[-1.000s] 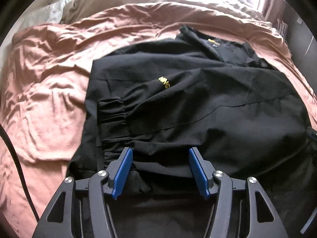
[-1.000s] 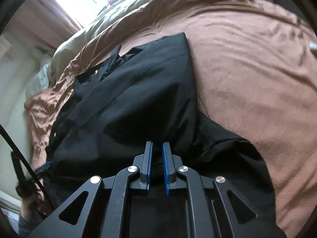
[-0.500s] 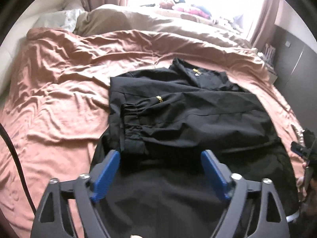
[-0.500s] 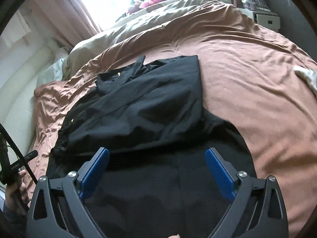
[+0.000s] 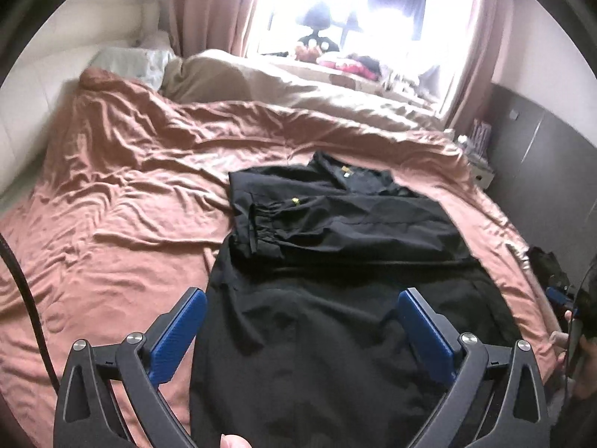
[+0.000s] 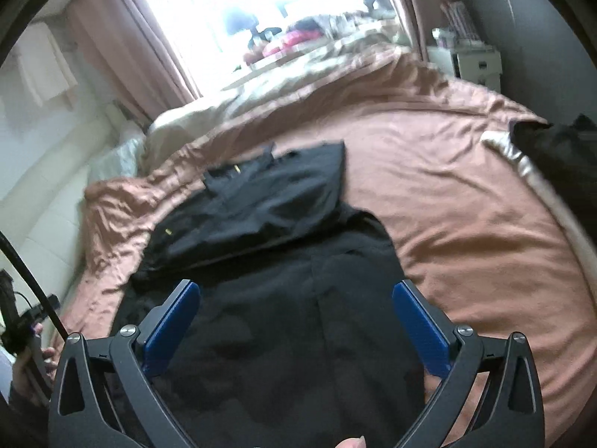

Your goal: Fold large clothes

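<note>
A home bedroom: a bed [image 5: 123,224] with rumpled pink bedding, pillows [image 5: 130,63], curtained window [image 5: 358,11].

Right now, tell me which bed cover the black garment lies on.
The pinkish-brown cover: the black garment rests wholly on it. The beige cover lies beyond, by the window, untouched.

The black garment's [image 5: 335,336] near hem runs off the bottom edge in both views. Stuff on the windowsill [image 5: 335,59] is blown out by glare, can't tell what's there. The dark bundle [image 6: 559,149] at right is cropped and blurry.
</note>
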